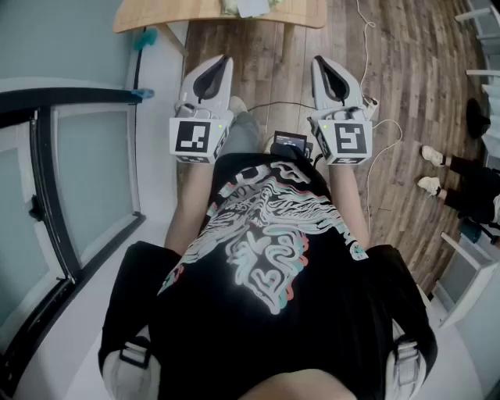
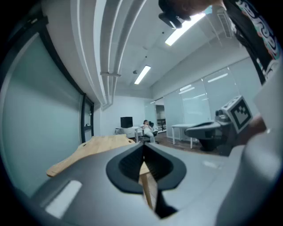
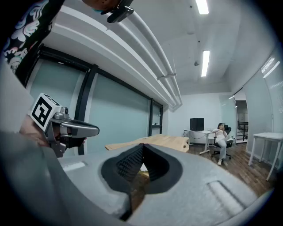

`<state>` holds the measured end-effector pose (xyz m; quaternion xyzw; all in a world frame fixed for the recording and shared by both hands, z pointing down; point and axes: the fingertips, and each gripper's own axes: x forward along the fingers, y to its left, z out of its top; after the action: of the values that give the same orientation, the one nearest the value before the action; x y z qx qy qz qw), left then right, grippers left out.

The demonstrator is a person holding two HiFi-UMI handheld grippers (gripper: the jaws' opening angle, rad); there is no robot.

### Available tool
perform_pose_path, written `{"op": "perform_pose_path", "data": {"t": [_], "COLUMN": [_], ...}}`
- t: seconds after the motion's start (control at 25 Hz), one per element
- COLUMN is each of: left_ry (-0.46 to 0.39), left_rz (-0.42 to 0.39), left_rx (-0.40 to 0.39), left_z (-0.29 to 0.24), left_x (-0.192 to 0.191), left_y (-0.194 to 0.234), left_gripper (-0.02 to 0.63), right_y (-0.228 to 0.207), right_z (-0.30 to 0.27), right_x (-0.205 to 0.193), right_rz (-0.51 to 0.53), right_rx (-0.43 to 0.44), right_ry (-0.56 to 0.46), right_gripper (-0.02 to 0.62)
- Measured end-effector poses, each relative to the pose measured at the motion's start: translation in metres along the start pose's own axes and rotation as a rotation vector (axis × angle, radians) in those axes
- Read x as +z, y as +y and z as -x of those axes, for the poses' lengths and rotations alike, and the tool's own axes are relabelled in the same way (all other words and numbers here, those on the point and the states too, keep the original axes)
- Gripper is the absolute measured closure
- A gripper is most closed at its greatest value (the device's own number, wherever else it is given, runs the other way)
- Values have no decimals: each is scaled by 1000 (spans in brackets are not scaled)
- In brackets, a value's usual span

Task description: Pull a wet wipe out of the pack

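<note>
Jaws of the left gripper (image 2: 143, 145) are pressed together with nothing between them, and the right gripper (image 3: 142, 148) is closed and empty in the same way. In the head view both sit side by side at mid-frame, apart from each other, tips toward a wooden table (image 1: 156, 17) at the top edge. On that table, cut off by the frame, lies a pale packet (image 1: 248, 6). Whether it is the wet wipe pack I cannot tell, and neither gripper touches it. Plank floor (image 1: 406, 94) fills the upper right, a glass partition (image 1: 86, 180) the left.
</note>
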<state>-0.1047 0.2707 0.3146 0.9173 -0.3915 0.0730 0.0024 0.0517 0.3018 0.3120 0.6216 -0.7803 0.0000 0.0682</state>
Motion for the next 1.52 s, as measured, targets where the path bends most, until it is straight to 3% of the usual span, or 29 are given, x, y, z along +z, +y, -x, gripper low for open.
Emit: {"op": "perform_pose_path", "data": {"t": [0.12, 0.48, 0.96, 1.52], "left_ry": [-36, -30, -38, -34], "left_rz": [-40, -37, -42, -33], "left_rx": [-5, 12, 9, 9], "left_z": [4, 14, 15, -56], "left_x": [-6, -7, 2, 0], "left_y": [6, 7, -7, 22], "left_gripper": [614, 614, 614, 614], "right_y": [8, 16, 10, -22], "right_z": [1, 5, 25, -26], "right_x": [-1, 0, 7, 0], "right_rz": [2, 17, -95, -72], "right_rx": [19, 46, 123, 138], "right_ry": [-1, -23, -83, -63], "right_gripper": [597, 597, 595, 597]}}
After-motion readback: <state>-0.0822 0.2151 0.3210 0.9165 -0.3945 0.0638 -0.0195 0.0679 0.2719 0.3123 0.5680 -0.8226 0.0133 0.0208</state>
